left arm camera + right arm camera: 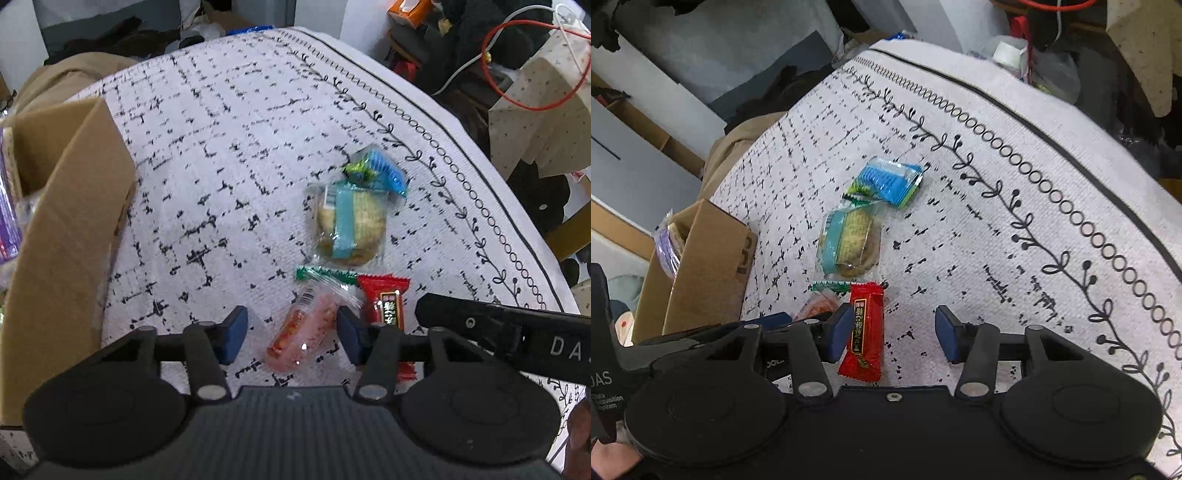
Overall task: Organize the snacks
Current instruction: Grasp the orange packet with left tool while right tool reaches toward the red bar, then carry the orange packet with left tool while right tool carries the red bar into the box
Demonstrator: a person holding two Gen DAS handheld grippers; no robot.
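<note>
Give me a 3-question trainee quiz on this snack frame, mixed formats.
1. True or false: the left gripper is shut on the pink snack packet.
2. Which wrapper lies between the right gripper's jaws? A) blue wrapper B) red wrapper C) teal-banded cracker pack
3. Fill in: the cardboard box stands on the ____ side of the cloth in both views.

Key
1. False; the jaws are open, either side of it.
2. B; it lies by the left jaw, ungripped.
3. Left.
</note>
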